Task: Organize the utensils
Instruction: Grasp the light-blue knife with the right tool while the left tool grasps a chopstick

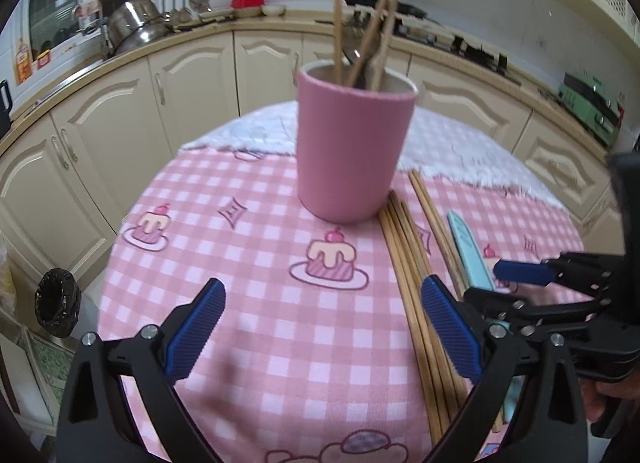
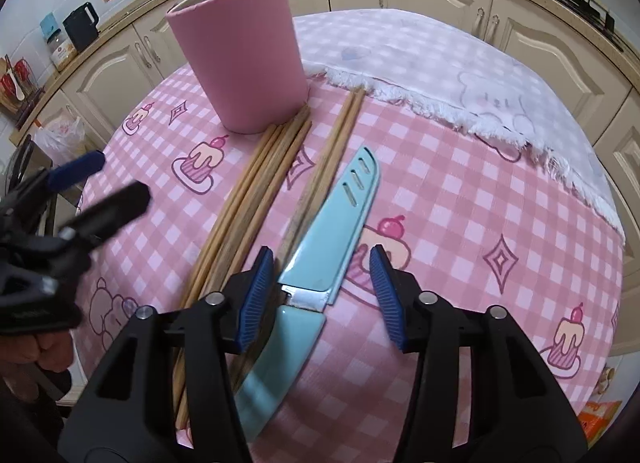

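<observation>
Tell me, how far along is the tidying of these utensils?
Partly done. A few chopsticks and another utensil already stand in the pink cup. Neither gripper holds anything: the right gripper straddles the sheathed blue knife without pinching it, and the left gripper hangs open over the cloth. Left on the table: the loose chopsticks and the knife.

Two fisheye views, each from a hand-held tool, look steeply down, close over the tabletop [image 1: 256, 343] toward kitchen cabinets; both share the pink cup [image 1: 352, 143] and loose chopsticks [image 2: 256, 183]
</observation>
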### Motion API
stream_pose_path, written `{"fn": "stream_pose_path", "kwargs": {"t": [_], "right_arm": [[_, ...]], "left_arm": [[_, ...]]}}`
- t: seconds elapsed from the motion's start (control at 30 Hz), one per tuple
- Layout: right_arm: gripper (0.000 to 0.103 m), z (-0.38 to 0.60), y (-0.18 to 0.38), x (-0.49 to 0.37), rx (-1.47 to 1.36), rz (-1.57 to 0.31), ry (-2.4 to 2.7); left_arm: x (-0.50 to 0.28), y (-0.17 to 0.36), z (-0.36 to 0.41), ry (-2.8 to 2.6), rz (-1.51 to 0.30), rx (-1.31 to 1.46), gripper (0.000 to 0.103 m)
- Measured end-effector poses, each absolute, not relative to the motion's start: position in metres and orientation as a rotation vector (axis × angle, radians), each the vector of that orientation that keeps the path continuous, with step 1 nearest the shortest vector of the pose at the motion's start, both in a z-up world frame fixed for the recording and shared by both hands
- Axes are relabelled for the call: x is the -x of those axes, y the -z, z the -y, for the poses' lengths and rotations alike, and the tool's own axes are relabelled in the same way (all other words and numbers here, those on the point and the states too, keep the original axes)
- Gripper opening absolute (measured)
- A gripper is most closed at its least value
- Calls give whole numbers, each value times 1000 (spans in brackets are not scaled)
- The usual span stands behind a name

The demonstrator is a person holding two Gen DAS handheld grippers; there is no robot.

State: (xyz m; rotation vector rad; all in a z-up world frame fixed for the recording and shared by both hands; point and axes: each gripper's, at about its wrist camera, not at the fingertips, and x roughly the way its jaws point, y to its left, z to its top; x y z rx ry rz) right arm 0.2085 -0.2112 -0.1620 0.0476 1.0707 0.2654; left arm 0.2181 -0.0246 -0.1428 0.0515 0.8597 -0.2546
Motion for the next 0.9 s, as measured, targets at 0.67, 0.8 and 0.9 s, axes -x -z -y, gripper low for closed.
{"fn": "stream_pose_path", "kwargs": {"t": [0.67,0.8,0.9], "right_arm": [[42,223,164,-213,-50,-1066,-262],[41,231,164,-211,-48,-1069,-238],[41,230,164,-215,-41,-1074,-226]], "left_arm": [[-242,178,58,214,-964,-182,96],[-239,177,58,212,-955,-200,96],[-242,177,57,217,-965,-186,96]]}}
